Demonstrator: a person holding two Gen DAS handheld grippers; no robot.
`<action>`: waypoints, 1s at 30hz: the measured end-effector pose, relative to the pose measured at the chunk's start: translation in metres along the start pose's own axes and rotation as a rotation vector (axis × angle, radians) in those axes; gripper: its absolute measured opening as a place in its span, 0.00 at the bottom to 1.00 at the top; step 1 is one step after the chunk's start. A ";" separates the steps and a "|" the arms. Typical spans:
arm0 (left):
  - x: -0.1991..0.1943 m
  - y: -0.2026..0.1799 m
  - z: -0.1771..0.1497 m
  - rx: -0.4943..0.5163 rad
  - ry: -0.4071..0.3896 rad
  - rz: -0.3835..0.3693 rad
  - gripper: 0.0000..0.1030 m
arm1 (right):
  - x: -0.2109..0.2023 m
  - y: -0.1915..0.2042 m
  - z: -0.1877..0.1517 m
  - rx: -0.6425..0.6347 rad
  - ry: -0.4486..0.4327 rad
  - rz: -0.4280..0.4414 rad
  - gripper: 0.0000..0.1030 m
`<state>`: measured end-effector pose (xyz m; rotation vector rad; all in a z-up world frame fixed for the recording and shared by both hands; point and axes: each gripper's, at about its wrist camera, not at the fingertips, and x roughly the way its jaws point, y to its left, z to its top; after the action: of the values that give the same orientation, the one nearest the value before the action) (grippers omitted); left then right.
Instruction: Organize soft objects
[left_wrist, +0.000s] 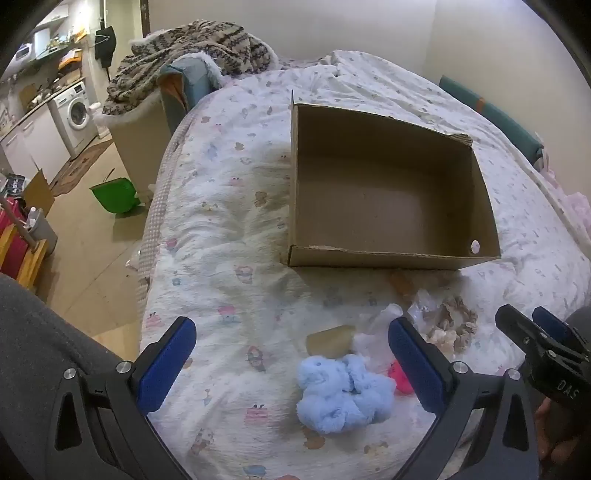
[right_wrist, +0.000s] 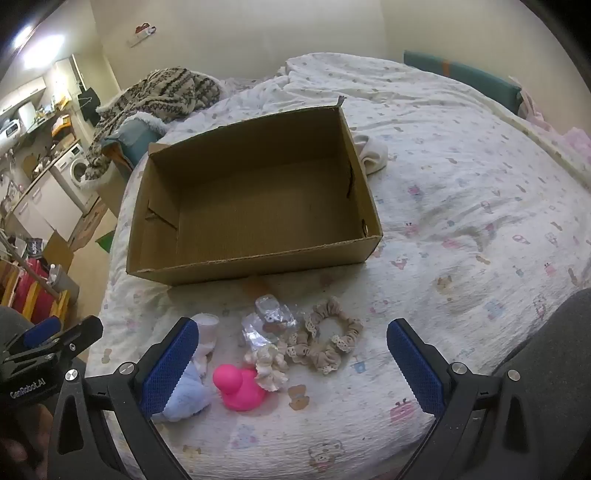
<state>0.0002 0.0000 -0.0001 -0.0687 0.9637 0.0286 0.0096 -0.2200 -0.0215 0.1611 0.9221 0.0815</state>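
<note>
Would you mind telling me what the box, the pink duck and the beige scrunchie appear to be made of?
Box: plain brown cardboard, matte, with torn rough rims and a faintly ribbed floor.
Pink duck: likely rubber or soft plastic; smooth, one even colour, slight sheen.
Beige scrunchie: gathered fabric, matte, with what looks like lace trim along the ruffles.

You can read "DAS" in white on the black body of the right gripper (left_wrist: 532, 325), and "GenRobot.AI" on the black body of the left gripper (right_wrist: 62, 332); nothing else is legible.
</note>
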 end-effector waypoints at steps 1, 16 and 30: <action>0.000 0.000 0.000 0.000 0.001 -0.002 1.00 | 0.000 0.000 0.000 0.000 -0.001 0.002 1.00; 0.007 0.002 -0.001 -0.005 0.019 0.004 1.00 | 0.002 0.000 0.000 -0.002 -0.002 -0.004 1.00; 0.007 0.002 -0.003 -0.008 0.021 0.003 1.00 | 0.001 0.005 -0.001 -0.003 -0.002 -0.007 1.00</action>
<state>0.0016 0.0014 -0.0070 -0.0747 0.9851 0.0341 0.0094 -0.2153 -0.0218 0.1552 0.9209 0.0763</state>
